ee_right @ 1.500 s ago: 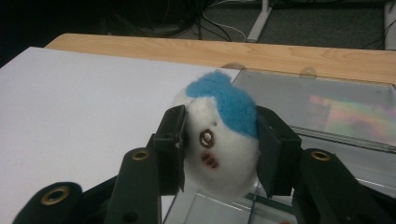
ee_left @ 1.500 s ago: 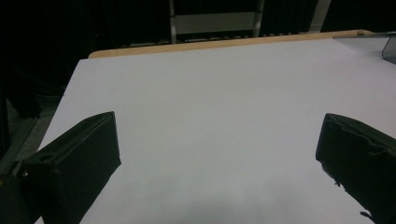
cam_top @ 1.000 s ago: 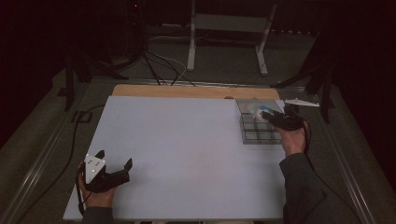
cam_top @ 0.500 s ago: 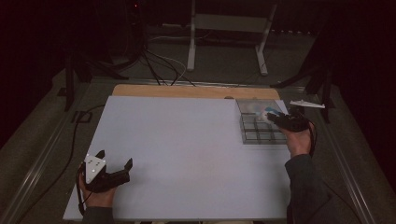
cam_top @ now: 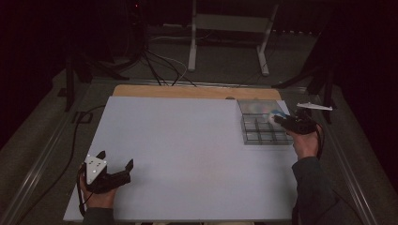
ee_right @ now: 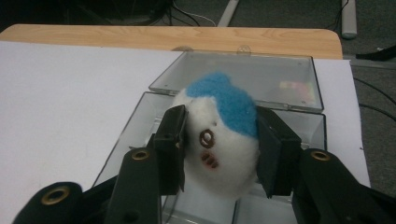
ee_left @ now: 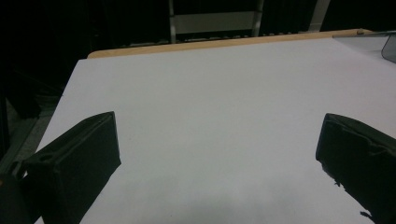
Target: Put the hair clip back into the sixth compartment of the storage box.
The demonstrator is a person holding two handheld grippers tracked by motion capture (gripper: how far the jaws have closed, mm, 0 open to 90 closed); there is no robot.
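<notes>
Little has shifted since a second ago: right gripper (ee_right: pixel 218 149) clamps the plush toy (ee_right: pixel 222 135) over the compartment box (cam_top: pixel 256 136). Left gripper (cam_top: pixel 115 168) rests wide open, empty (idle on the table (cam_top: pixel 187 150)). Next, lower and release, I judge.

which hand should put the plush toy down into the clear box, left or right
Right. The right gripper already clamps the plush toy directly over the clear box; the left gripper sits open at the table's opposite near corner.

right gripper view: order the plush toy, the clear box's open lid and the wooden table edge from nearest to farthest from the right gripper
1. plush toy: clamped between the jaws of the right gripper, above the box.
2. open lid: lying flat just behind the toy, hinged to the clear box.
3. wooden table edge: farthest, beyond the lid at the back.
</notes>
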